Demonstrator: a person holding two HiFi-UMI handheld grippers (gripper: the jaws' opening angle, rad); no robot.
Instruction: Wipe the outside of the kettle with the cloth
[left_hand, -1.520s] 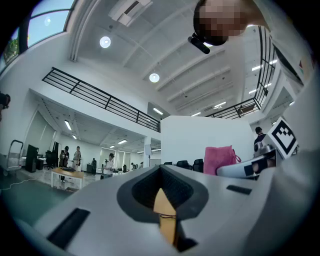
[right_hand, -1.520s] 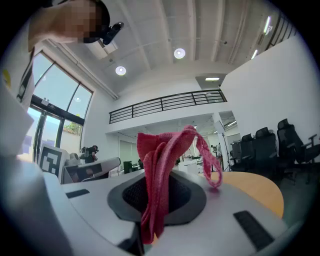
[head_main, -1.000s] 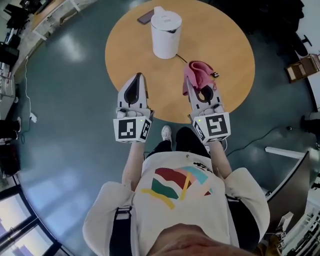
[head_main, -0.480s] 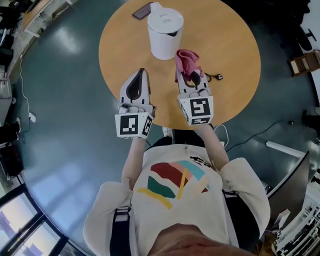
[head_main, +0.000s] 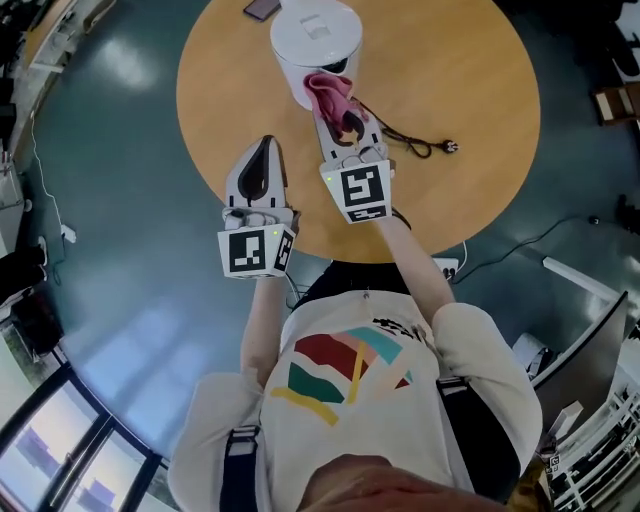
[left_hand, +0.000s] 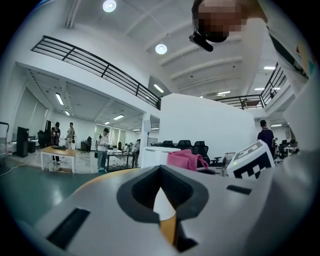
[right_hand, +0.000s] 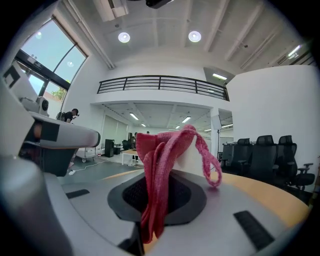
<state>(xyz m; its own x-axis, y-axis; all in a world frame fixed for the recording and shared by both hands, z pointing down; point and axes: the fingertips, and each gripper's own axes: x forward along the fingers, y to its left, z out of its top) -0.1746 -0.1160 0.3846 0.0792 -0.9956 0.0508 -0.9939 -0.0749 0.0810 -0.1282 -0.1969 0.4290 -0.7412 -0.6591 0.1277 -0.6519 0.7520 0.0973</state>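
right gripper (head_main: 338, 122), jaws tight on the pink cloth (head_main: 328, 90), now close up to the kettle (head_main: 315, 30); left gripper (head_main: 262, 148) jaws together, empty

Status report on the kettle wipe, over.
Right tongs shut on pink cloth, close by white kettle. Left tongs shut, empty. Cord lying beside kettle.

kettle (head_main: 315, 40) on table (head_main: 470, 100), far side | cloth (head_main: 328, 90) just before kettle, in right gripper (head_main: 338, 118) | left gripper (head_main: 262, 150) to its left | plug (head_main: 451, 147) on table, right of cloth
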